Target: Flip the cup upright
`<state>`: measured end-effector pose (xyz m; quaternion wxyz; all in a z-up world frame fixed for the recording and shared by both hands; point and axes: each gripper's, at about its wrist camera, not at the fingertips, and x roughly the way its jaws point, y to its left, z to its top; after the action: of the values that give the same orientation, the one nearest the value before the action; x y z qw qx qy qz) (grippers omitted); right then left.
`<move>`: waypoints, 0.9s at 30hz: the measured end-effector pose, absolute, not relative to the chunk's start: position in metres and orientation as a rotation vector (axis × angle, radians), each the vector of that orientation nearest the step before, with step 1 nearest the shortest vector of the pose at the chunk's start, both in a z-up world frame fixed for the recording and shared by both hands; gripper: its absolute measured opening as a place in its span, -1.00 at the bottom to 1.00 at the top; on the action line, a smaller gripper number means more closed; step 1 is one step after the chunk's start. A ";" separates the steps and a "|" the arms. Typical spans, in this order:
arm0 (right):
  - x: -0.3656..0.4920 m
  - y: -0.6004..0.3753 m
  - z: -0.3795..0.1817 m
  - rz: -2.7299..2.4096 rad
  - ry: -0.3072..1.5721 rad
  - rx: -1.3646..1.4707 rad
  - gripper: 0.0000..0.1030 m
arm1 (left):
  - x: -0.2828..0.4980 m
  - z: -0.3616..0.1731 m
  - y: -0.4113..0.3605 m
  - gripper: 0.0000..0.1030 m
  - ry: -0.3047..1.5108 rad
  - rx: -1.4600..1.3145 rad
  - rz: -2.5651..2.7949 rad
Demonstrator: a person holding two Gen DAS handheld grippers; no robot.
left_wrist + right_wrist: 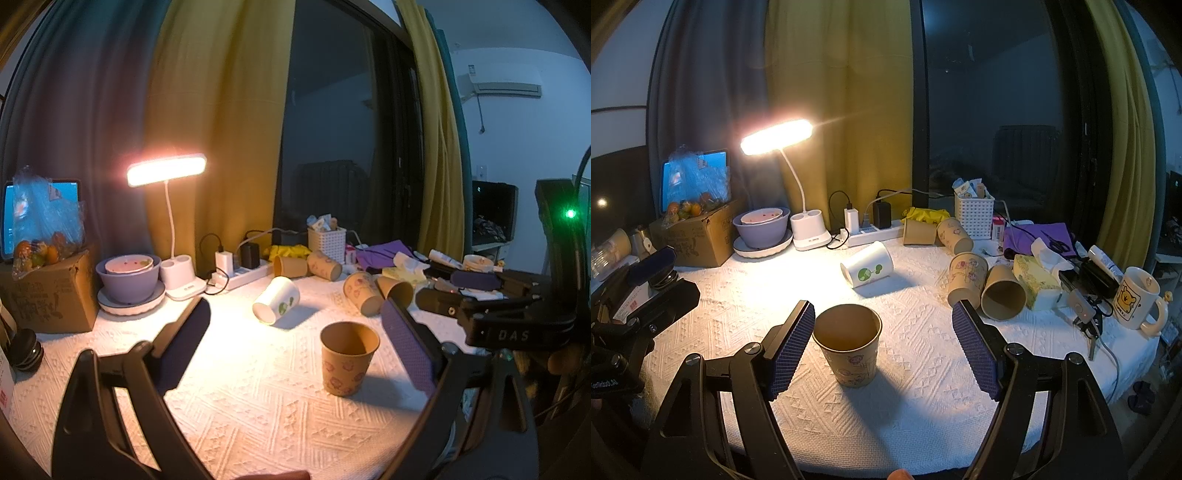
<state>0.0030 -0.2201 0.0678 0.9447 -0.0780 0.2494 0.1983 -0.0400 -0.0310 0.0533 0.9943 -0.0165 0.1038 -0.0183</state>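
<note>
Brown paper cup (847,343) stands upright on the white textured tablecloth (908,406), mouth up, near the front edge of the table; it sits between the fingers of the right gripper (884,345), close against the left finger's purple pad (792,347) — contact cannot be confirmed from this angle; the right pad is well apart from it. Right gripper is spread wide, grasping nothing.

Left gripper (295,347) likewise spread wide and empty; in its view the same cup (348,356) stands just left of its right finger, not touched.

Farther back, under the lit desk lamp (777,136), a white cup with green print (868,269) lies on its side, mouth toward the left; to the right two brown cups (986,284) lie tipped side by side, mouths toward the camera; two more (938,230) lie near the power strip (875,230) and the white basket (974,216).

Far left: stacked bowls (762,225) on a plate, cardboard box (698,236). Far right: tissue pack (1036,280), cartoon mug (1137,297), upright.
</note>
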 end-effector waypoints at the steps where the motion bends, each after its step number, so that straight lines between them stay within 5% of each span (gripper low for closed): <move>1: 0.003 -0.220 0.068 0.404 0.508 -0.159 0.55 | -0.040 0.053 -0.031 0.84 0.208 -0.033 -0.036; 27: 0.002 -0.216 0.065 0.405 0.513 -0.161 0.55 | -0.041 0.046 -0.031 0.84 0.219 -0.039 -0.037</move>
<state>0.0018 -0.2155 0.0653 0.9439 -0.0790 0.2515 0.1987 -0.0409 -0.0315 0.0464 0.9937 -0.0195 0.1091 -0.0185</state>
